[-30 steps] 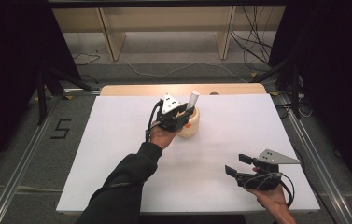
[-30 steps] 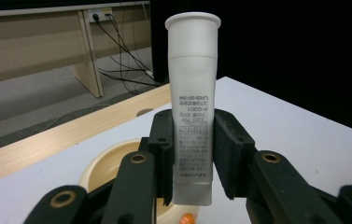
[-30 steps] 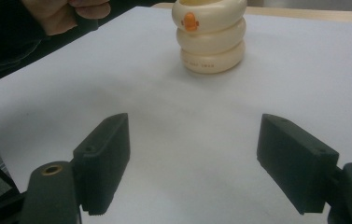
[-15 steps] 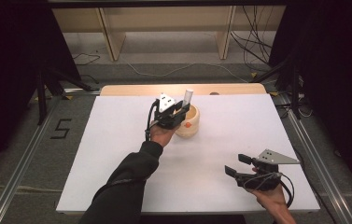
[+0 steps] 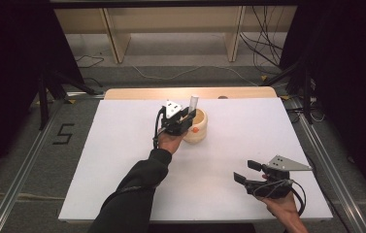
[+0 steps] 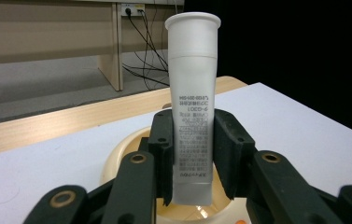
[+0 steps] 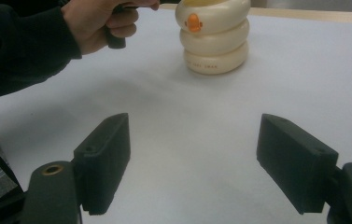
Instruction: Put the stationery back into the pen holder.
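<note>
A frosted white tube (image 6: 192, 93) with printed text stands upright between the pads of my left gripper (image 6: 192, 156), which is shut on its lower part. The tube's flat bottom end hangs just above the opening of a cream ringed cup (image 6: 117, 156). In the high view the tube (image 5: 193, 102) rises over the cup (image 5: 197, 130) at the far middle of the white table, with the left gripper (image 5: 189, 120) beside the cup's rim. The cup (image 7: 215, 37) bears a small orange beak. My right gripper (image 5: 246, 171) rests open near the front right, with nothing between its jaws (image 7: 194, 158).
The white table top (image 5: 122, 170) ends in a wooden strip (image 5: 137, 93) along the far edge. Beyond it stand wooden shelf legs (image 5: 115, 39) and loose cables (image 5: 263, 48) on the floor. A sleeve and hand (image 7: 94, 23) reach across to the cup.
My left gripper has come down and slightly left with the tube, bringing its bottom end closer to the cup's opening. The right gripper has stayed where it was.
</note>
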Available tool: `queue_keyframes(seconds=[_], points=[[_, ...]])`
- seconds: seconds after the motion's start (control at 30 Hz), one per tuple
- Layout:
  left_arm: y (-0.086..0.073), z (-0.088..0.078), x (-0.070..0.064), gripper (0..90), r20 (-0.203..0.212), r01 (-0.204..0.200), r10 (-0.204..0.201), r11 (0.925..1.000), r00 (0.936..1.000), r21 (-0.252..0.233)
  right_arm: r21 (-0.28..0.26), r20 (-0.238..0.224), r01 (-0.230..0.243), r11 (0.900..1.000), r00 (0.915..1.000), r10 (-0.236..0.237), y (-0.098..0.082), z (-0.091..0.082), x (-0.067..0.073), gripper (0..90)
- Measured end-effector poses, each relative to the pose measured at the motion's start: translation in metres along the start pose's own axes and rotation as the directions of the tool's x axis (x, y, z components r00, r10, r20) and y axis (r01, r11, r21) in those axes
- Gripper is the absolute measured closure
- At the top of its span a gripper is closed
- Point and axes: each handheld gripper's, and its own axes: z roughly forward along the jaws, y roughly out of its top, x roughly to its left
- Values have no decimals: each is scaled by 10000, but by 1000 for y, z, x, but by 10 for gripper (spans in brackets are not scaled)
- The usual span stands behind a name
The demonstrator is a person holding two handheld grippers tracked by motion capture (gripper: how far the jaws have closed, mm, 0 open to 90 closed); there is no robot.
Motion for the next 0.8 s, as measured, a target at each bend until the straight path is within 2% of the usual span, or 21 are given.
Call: queue_keyframes(seconds=[0.4, 0.8], points=[[-8, 6, 0, 698, -89, 112, -111, 9999, 9999, 21, 4, -34, 15, 10000, 10000, -15, 0, 0, 0, 266], [-18, 10, 1, 697, -187, 170, -163, 9991, 9997, 382, -6, -53, 25, 10000, 10000, -25, 0, 0, 0, 266]])
